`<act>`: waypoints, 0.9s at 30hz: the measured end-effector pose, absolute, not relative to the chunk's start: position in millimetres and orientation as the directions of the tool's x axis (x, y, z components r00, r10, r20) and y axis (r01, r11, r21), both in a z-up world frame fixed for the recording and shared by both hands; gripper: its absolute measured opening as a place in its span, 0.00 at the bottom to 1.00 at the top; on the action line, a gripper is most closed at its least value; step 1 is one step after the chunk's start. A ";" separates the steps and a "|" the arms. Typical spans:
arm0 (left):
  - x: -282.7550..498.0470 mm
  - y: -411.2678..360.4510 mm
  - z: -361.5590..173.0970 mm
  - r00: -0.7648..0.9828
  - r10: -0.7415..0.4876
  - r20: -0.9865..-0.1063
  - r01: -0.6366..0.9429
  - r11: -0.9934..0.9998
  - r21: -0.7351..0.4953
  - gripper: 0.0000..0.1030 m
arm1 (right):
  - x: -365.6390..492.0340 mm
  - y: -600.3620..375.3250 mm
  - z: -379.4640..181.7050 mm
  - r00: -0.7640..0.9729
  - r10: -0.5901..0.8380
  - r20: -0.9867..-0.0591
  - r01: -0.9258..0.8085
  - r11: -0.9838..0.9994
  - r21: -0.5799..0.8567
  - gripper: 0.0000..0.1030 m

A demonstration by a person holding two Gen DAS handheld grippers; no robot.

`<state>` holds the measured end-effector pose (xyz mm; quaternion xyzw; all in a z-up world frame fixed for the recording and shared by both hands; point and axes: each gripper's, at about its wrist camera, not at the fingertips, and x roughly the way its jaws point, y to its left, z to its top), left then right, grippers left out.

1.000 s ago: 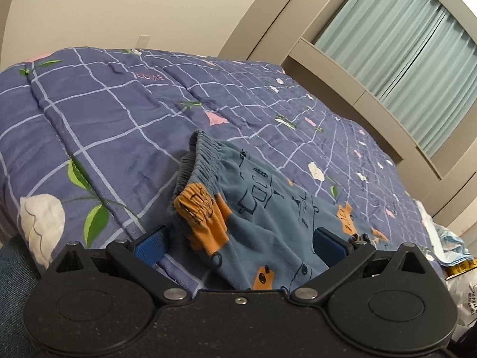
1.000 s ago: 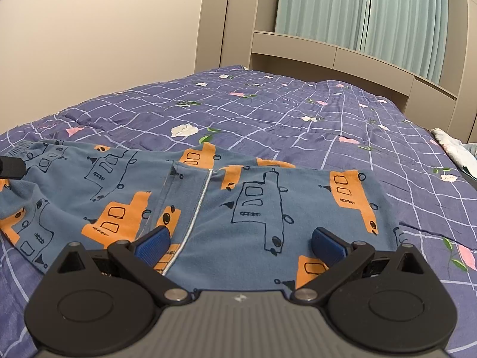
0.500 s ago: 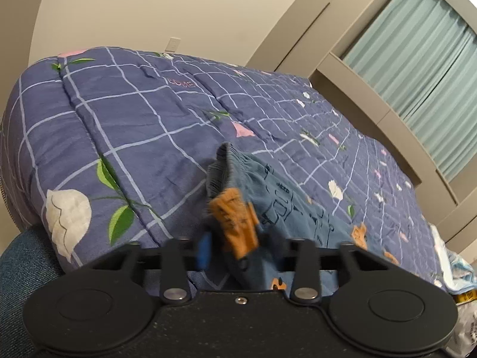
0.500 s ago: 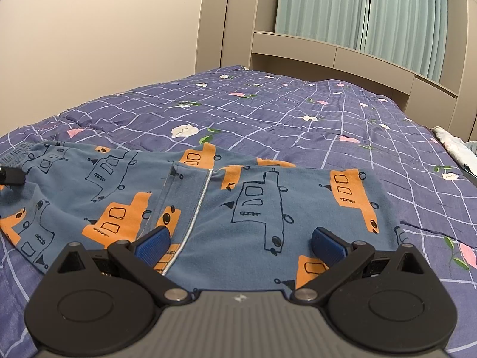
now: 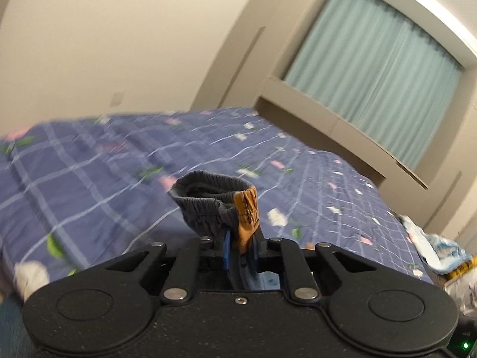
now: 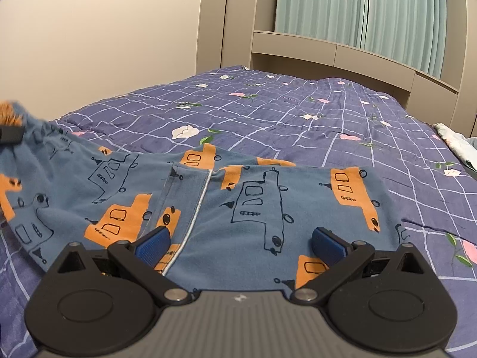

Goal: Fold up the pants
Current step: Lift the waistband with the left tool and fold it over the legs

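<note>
Left hand-held gripper (image 5: 240,252): jaws closing, blue pads nearly together with the waistband of the pants (image 5: 220,205) pinched between them. The gathered elastic edge stands up above the pads as a loop, an orange print patch on its right side; more blue fabric hangs down between the fingers toward the gripper body. The left wrist view is motion-blurred across the quilt (image 5: 104,179), so finer detail there is not readable. Right hand-held gripper (image 6: 240,243): jaws wide apart, blue pads well separated, nothing between them; it hangs low over the pants (image 6: 208,208) without visible contact. In the right wrist view the pants lie mostly flat on the bed (image 6: 298,113), blue with orange and outlined vehicle prints, a white seam line running down the middle toward the gripper. Their left end is lifted off the quilt and bunched at the frame edge, where a dark finger of the left gripper (image 6: 10,134) shows, blurred. The bed carries a purple quilt with white grid lines and flower prints. Behind it: beige headboard shelf (image 6: 328,50) and pale green curtain (image 6: 357,12). Light blue cloth (image 5: 438,247) sits off the right edge of the bed, partly out of frame.
</note>
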<state>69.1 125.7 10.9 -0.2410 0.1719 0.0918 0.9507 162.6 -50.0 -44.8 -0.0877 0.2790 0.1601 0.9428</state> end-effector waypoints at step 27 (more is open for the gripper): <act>177.4 -112.2 31.9 0.810 -0.385 -0.442 0.410 0.911 -0.044 0.12 | 149.0 -194.4 -23.8 0.864 -0.129 -0.487 0.059 0.986 -0.156 1.00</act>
